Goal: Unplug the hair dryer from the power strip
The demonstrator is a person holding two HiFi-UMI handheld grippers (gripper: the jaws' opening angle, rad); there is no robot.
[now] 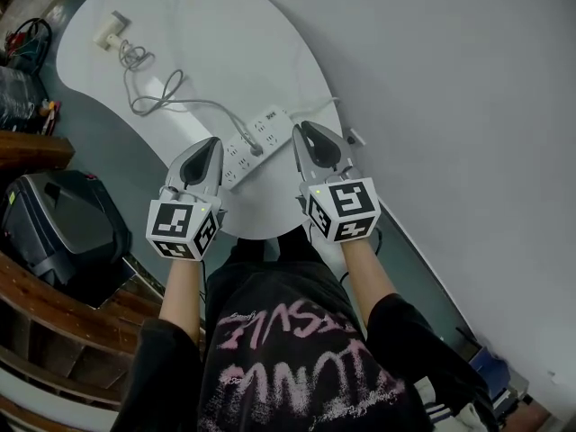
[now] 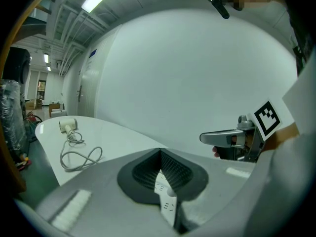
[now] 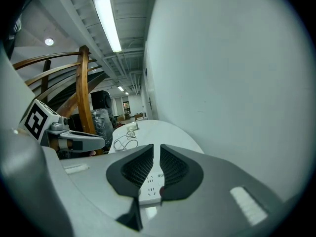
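The hair dryer (image 1: 112,32) lies at the surface's (image 1: 225,25) far end, its cord (image 1: 180,104) running to the power strip (image 1: 261,138) near me, which I flank with the left gripper (image 1: 211,149) closed and the right gripper (image 1: 304,137) barely parted, both empty, presumably to brace and unplug.

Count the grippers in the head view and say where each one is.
2. The left gripper is by the left end of the power strip, and the right gripper is by its right end. None looks hidden.
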